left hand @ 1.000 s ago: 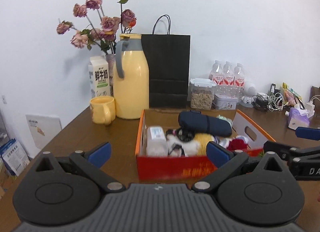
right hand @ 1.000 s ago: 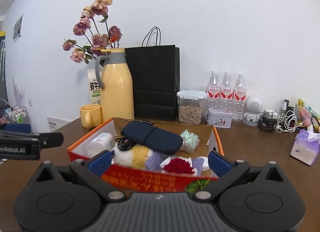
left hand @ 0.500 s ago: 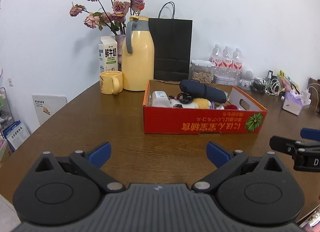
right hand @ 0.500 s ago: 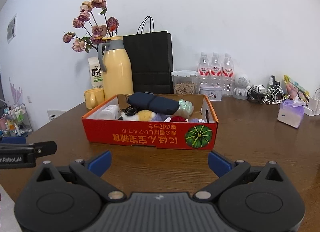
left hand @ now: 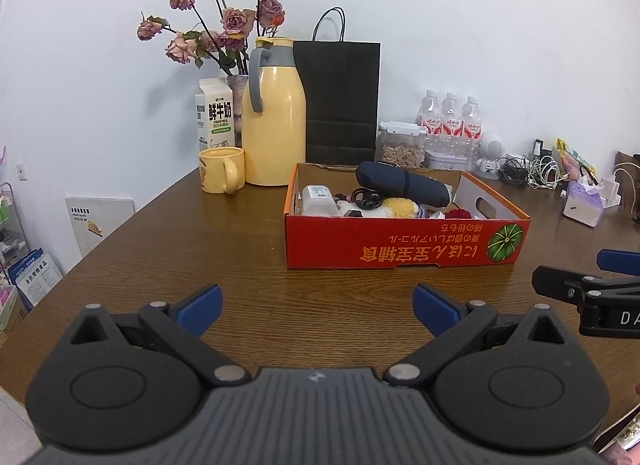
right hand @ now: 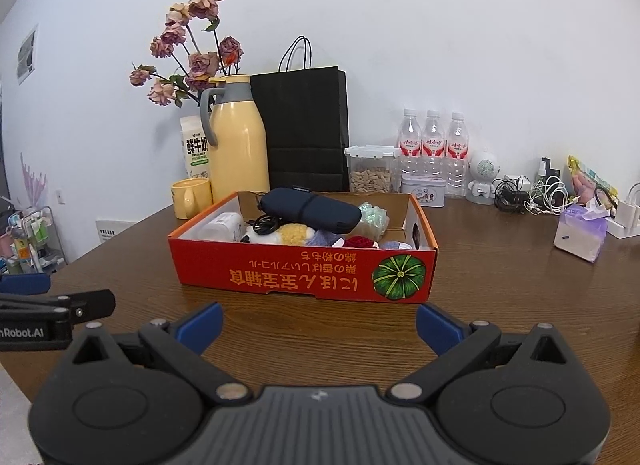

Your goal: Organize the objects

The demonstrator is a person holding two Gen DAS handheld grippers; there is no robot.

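Thermos (left hand: 274,113), mug (left hand: 221,169), bag (left hand: 341,99) behind box (left hand: 404,249)

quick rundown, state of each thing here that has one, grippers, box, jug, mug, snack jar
left gripper: open, empty
right gripper: open, empty
red box: open top, full of items
yellow jug: upright, lid on
yellow mug: upright
snack jar: lid shut

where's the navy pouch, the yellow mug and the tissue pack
navy pouch (right hand: 310,207), right wrist view, on the middle of its top side, lying in the red box
yellow mug (left hand: 218,169), left wrist view, on the front of its body
tissue pack (right hand: 580,233), right wrist view, on its purple front face
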